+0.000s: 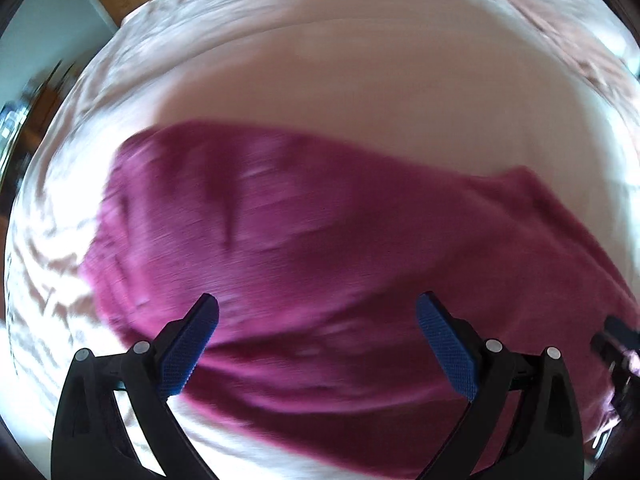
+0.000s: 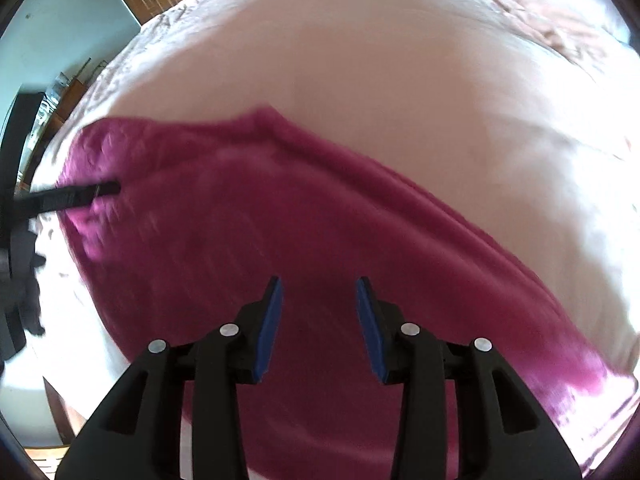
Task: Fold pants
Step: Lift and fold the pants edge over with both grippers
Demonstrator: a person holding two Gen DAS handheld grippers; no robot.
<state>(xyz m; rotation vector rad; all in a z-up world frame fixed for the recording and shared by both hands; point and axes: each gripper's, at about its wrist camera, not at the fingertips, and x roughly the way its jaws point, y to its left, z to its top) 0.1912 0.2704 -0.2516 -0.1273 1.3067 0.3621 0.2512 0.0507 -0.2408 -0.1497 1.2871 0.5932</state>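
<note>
Left wrist view: left gripper (image 1: pixel 318 308) jaws wide apart, nothing between, above magenta pants (image 1: pixel 304 240) lying on pale bedsheet (image 1: pixel 360 80). Picture blurred.

Right wrist view: right gripper (image 2: pixel 319 292) jaws partly apart, empty, over same pants (image 2: pixel 280 220). Cloth looks doubled over in broad band, edges uneven; judged partway, further folds and smoothing left.

Both tools look alike. The left gripper (image 1: pixel 318 312) has black plastic arms with cut-out slots, round silver pins at the joints and blue pads (image 1: pixel 188 354) with a fine knurled grid. The right gripper (image 2: pixel 319 292) shows the same black frame, silver pins and blue pads (image 2: pixel 267 330).
</note>
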